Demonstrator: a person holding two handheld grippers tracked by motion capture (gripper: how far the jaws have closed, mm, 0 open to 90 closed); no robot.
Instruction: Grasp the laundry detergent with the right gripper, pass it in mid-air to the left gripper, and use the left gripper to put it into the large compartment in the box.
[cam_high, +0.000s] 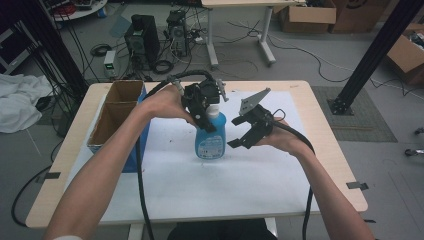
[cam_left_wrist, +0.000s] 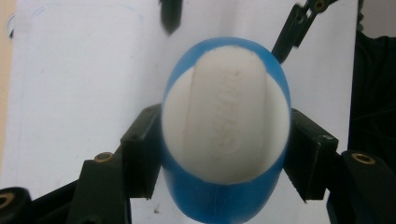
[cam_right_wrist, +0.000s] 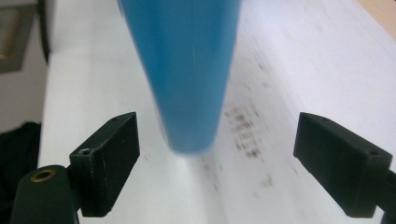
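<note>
Left gripper (cam_left_wrist: 224, 158) jaws clamped the blue bottle's (cam_high: 210, 136) top at centre frame; right gripper (cam_right_wrist: 217, 163) jaws gaped empty; bottle might tip if bumped

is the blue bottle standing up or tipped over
Upright. The blue bottle stands base-down on the white sheet, white cap on top, gripped near the cap by the left hand-held gripper.

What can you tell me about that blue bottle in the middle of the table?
The blue bottle looks like translucent plastic with a white cap and a pale label on its front. It stands upright on the white sheet. The left claw is shut on it from above near the cap; the right claw waits open beside it, not touching.
</note>
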